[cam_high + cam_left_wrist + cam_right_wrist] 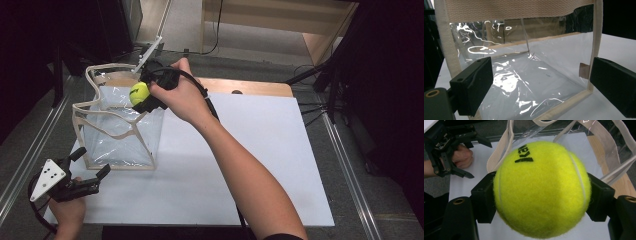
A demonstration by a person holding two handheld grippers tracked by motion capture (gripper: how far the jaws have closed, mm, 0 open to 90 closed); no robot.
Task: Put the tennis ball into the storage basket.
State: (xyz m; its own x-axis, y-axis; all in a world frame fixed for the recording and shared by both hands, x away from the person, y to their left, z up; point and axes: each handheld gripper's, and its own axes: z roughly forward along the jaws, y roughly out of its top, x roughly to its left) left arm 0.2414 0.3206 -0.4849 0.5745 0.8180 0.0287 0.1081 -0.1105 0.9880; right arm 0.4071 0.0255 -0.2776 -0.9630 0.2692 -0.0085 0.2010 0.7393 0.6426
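One tennis ball [541, 188] hiding right gripper [145, 97] jaws' inner faces, bag [120, 132] cropped

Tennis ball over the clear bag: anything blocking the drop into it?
Nothing visible does. The right gripper holds the tennis ball above the clear bag, whose top is open; a loose strap sags across its near side.

Most of the right gripper [145, 97] is covered by the right hand [181, 95] in the high view. The print on the tennis ball [541, 190] is cut short (only some letters are seen). The clear bag [529, 72] is cropped by the left gripper view's edges.
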